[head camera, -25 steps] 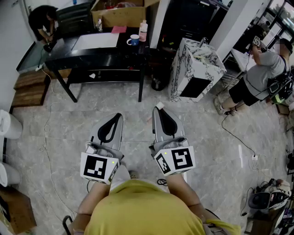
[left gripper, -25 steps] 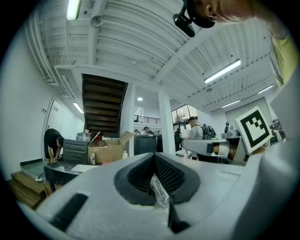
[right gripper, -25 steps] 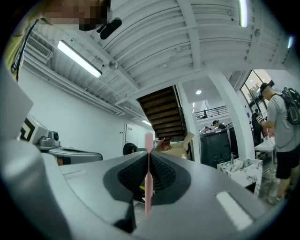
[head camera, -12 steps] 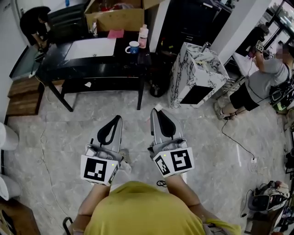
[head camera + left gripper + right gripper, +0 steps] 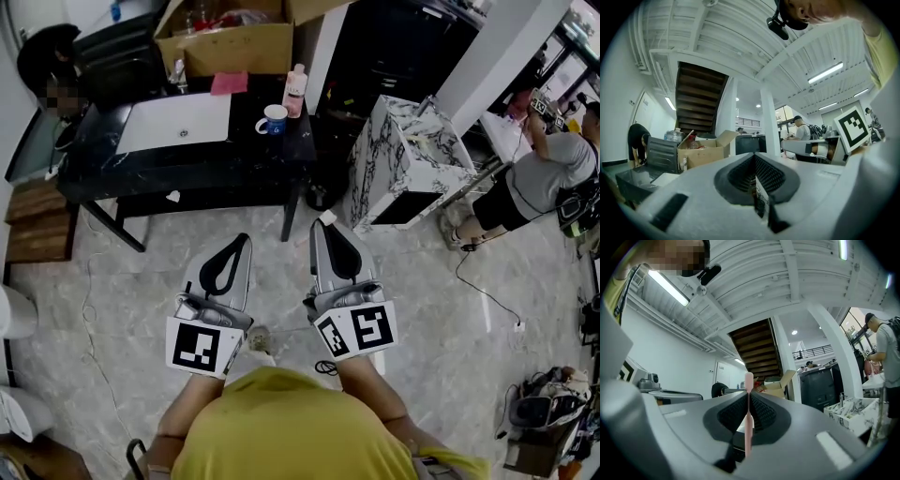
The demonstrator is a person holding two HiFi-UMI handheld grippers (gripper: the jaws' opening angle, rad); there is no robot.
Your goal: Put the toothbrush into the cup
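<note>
A blue and white cup (image 5: 273, 119) stands on the black table (image 5: 187, 164) far ahead of both grippers. My right gripper (image 5: 323, 227) is shut on a pink toothbrush (image 5: 748, 418), which stands upright between the jaws, its end poking past the tips (image 5: 325, 217). In the right gripper view the right gripper (image 5: 748, 394) points level towards the room. The left gripper (image 5: 242, 240) is held beside it over the floor, jaws together with nothing held, as the left gripper view also shows (image 5: 754, 157).
A pink bottle (image 5: 295, 89), a cardboard box (image 5: 234, 37) and a white sheet (image 5: 173, 122) are on the table. A marble-patterned cabinet (image 5: 408, 164) stands to its right. One person (image 5: 548, 178) stands at far right, another (image 5: 52, 70) bends at far left. Cables lie on the floor.
The table, cup and cabinet have drifted lower and nearer in the head view as I walk towards them. Both grippers keep their pose, the toothbrush still gripped.
</note>
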